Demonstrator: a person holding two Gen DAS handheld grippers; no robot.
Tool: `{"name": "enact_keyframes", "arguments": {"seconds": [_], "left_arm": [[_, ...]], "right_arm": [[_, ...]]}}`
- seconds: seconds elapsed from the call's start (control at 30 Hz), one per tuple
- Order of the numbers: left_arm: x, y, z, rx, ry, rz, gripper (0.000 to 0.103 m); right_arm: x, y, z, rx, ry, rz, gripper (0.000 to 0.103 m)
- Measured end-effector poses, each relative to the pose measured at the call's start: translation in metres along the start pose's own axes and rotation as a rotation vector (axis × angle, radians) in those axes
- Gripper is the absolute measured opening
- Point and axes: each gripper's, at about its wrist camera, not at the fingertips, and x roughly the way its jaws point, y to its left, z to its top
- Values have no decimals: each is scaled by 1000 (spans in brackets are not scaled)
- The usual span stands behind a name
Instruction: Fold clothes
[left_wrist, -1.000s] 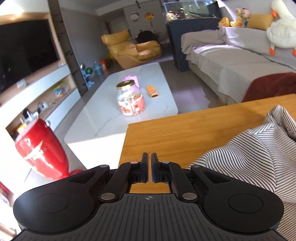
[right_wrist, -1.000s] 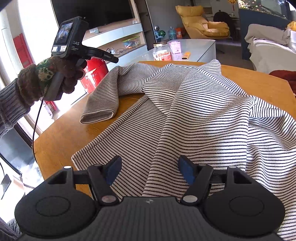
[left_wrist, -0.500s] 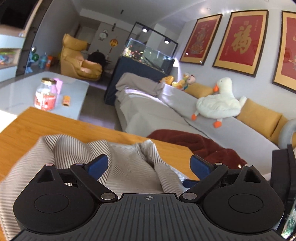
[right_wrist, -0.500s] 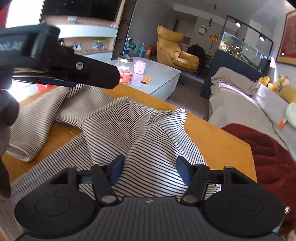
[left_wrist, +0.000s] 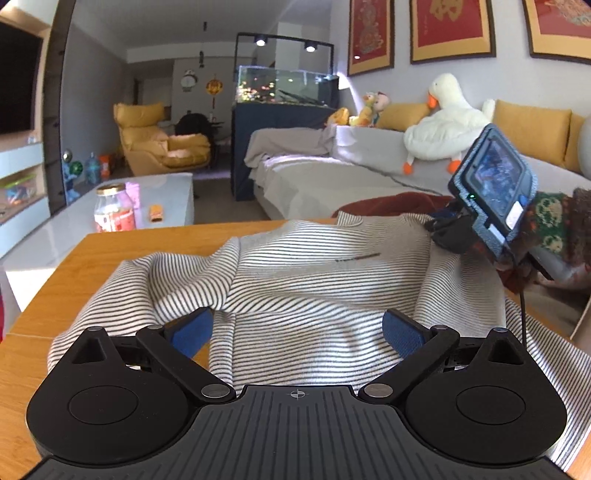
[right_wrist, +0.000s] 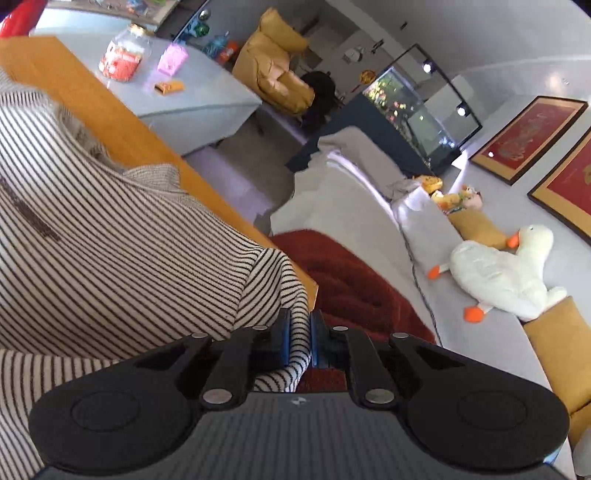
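Note:
A black-and-white striped top (left_wrist: 314, 273) lies rumpled on the wooden table (left_wrist: 110, 254). My left gripper (left_wrist: 297, 328) is open, its blue pads (left_wrist: 190, 330) spread just above the near part of the top, holding nothing. My right gripper (right_wrist: 300, 332) is shut on a fold of the striped top (right_wrist: 110, 236) at the table's far right edge. The right gripper also shows in the left wrist view (left_wrist: 491, 206), held by a gloved hand at the top's right side.
A grey sofa (left_wrist: 332, 177) with a dark red blanket (right_wrist: 354, 280) and a white plush duck (right_wrist: 502, 266) stands beyond the table. A white coffee table (left_wrist: 122, 206) with a jar (left_wrist: 112, 208) is at the left.
My right gripper has closed on the top's edge at the right side. My left gripper has opened and swung over the top's near part.

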Motion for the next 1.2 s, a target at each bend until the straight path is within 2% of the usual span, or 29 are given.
{"name": "enact_keyframes", "arguments": {"seconds": [0.07,0.2,0.3,0.33,0.43,0.53,0.6,0.73,0.83,0.93,0.97,1.07,1.13,1.2], "left_arm": [[-3,-1,-2,-1,8,-4,102],[7,8,2,-47,77,-34,103],[21,28,6,-149,152,-74,103],[26,38,7,-198,175,-87,103],[38,69,5,-359,231,-106,103],[42,96,9,-434,232,-89,103],[48,108,16,-410,242,-76,103],[61,117,31,-330,257,-37,103],[62,122,42,-340,254,-7,103],[49,115,45,-341,237,-8,103],[43,108,44,-323,227,-26,103],[31,83,37,-287,206,-118,103],[32,68,29,-269,183,-171,103],[37,55,22,-245,154,-187,103]], "right_arm": [[15,9,-5,-30,43,24,10],[4,2,1,30,26,46,13],[-33,-17,2,95,-43,40,27],[-48,-23,1,118,-72,45,29],[-95,-39,-8,199,-136,177,35],[-128,-35,-20,280,-134,375,35],[-141,-19,-29,299,-110,503,35],[-151,11,-34,282,-133,560,35],[-140,5,-13,402,-188,595,35],[-104,-12,19,569,-173,715,35],[-82,-17,31,621,-146,760,35],[-33,-12,59,667,-83,792,36],[-3,0,72,691,-1,824,40],[26,15,82,711,95,875,38]]}}
